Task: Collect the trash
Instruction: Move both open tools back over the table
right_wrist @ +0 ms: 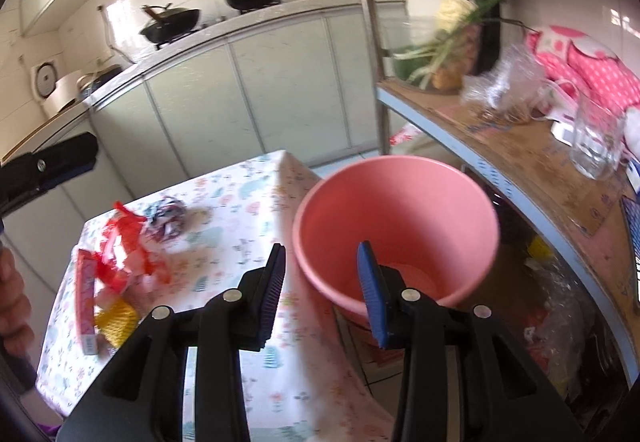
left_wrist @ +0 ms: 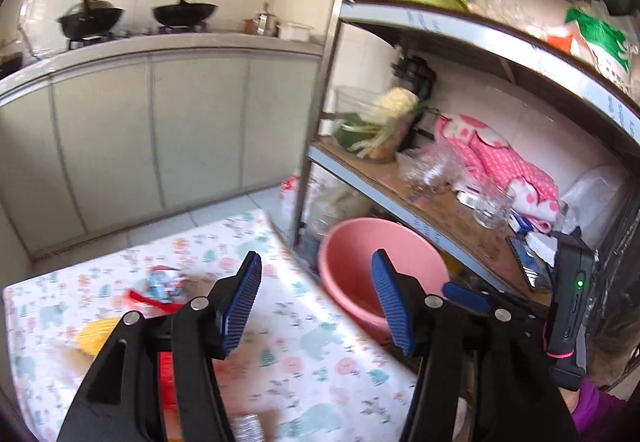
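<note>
A pink bucket (right_wrist: 400,201) stands on the floor at the right edge of a table with a floral cloth (right_wrist: 240,193). It looks empty inside. On the cloth lie a red wrapper (right_wrist: 120,242), a crumpled blue-white wrapper (right_wrist: 166,219), a pink box (right_wrist: 84,302) and a yellow piece (right_wrist: 116,316). My right gripper (right_wrist: 320,248) is open over the bucket's near rim with nothing between its fingers. My left gripper (left_wrist: 316,262) is open wide above the table's right edge beside the bucket (left_wrist: 352,242), also with nothing in it. The crumpled wrapper (left_wrist: 162,282) lies to its left.
A metal shelf rack (left_wrist: 460,209) stands right of the bucket with a glass cup (left_wrist: 492,207), plastic bags, pink cloth and vegetables. Behind the table runs a kitchen counter (left_wrist: 160,45) with two woks above grey cabinets. A hand (right_wrist: 12,302) shows at the left edge.
</note>
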The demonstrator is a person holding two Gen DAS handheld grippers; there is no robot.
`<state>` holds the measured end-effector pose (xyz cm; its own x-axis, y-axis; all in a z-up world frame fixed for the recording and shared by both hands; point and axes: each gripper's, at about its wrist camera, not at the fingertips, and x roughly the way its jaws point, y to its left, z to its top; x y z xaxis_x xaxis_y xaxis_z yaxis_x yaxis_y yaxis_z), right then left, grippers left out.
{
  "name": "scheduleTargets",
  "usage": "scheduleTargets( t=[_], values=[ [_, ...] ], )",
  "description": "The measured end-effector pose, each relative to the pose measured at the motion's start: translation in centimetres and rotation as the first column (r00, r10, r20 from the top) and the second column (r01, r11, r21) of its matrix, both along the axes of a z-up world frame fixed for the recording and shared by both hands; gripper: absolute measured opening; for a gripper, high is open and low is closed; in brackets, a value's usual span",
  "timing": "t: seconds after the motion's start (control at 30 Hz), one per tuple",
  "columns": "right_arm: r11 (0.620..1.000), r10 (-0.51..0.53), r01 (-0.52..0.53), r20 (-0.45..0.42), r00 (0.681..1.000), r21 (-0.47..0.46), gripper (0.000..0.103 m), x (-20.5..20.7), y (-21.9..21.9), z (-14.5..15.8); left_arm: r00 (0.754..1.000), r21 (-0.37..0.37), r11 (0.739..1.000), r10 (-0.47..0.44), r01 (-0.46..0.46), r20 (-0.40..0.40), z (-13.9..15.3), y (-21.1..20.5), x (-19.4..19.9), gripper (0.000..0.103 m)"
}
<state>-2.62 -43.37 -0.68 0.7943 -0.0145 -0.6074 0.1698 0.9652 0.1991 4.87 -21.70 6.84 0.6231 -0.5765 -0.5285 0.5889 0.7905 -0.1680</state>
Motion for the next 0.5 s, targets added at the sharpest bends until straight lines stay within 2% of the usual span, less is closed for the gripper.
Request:
scheduleTargets(
  t=[0.23, 0.5],
  values=[
    [0.994, 0.103, -0.103, 0.01, 0.995, 0.022, 0.039, 0.3, 3.0, 0.4, 0.983, 0.014, 0.983, 0.182, -0.183, 0.029, 0.9, 9.1, -0.5, 0.063],
    [0.976, 0.219, -0.218, -0.019, 0.976, 0.024, 0.042, 1.2, 6.8, -0.4, 0.934, 0.053, 0.935, 0.354, -0.352, -0.043, -2.3, 17.2, -1.8, 0.063]
  ],
)
